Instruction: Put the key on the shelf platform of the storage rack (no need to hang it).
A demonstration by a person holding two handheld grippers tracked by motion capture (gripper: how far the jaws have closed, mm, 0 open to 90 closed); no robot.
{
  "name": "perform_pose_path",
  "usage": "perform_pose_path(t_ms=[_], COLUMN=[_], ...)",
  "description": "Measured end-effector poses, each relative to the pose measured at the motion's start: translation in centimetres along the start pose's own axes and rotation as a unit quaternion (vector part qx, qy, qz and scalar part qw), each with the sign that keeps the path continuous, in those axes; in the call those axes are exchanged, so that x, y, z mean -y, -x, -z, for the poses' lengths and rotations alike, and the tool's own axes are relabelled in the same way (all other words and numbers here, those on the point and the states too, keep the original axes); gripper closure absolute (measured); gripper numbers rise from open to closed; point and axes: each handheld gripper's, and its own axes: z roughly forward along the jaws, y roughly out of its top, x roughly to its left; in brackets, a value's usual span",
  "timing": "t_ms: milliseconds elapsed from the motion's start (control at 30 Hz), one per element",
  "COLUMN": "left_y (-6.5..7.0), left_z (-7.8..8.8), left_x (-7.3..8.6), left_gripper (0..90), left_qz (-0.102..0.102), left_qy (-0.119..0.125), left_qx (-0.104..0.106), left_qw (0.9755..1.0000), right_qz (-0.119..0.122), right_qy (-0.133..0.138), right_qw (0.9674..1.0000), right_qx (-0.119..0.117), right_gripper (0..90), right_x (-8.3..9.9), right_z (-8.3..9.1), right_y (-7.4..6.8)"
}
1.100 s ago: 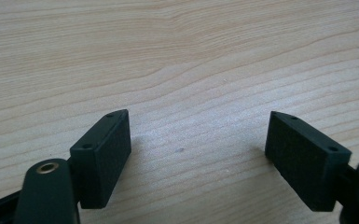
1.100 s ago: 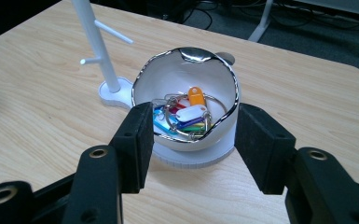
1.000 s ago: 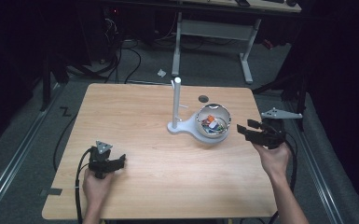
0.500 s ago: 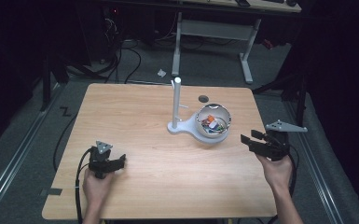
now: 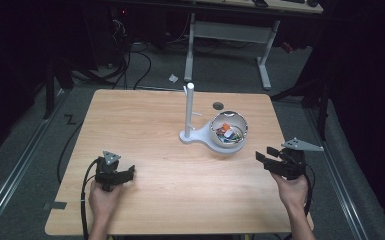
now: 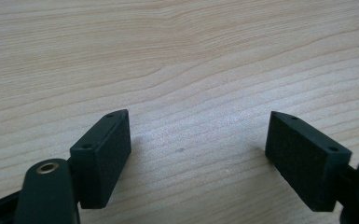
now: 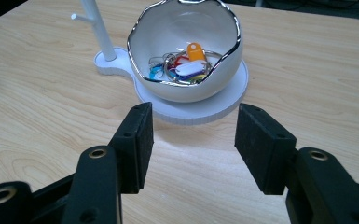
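Left gripper (image 6: 198, 149): jaws wide apart, empty, bare table (image 6: 177, 60) between them. Right gripper (image 7: 193, 144): jaws well open, nothing held, white bowl (image 7: 186, 86) of key tags (image 7: 186, 65) just ahead. Likely rigid, glossy, breakable; best pinched at the rim.

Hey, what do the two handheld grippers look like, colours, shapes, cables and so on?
Both are matte black. The left gripper and right gripper each carry a grey three-cornered plate on top and trail a black cable. Their jaws end in flat rectangular black pads with small screw holes, on arms with brass-ringed holes. The forearms are bare.
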Motion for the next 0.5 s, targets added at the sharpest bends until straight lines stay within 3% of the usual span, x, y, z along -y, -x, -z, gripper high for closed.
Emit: perform_pose_path(t_ms=[200,500], left_y=[0.0,0.0], left_z=[0.0,0.0], left_x=[0.0,0.0], left_gripper=[22.8,22.8], left_qz=[0.000,-0.001], left_qy=[0.000,0.000], left_qx=[0.000,0.000], left_qw=[1.0000,1.0000], right_qz=[-0.005,0.010], right_qy=[-0.003,-0.033], right_qw=[1.0000,0.9994], right_qx=[-0.003,0.010], right_gripper=[46.3,45.0], right_x=[1.1,3.3], right_z=[-1.4,-4.5], right_y=[-0.1,-0.7])
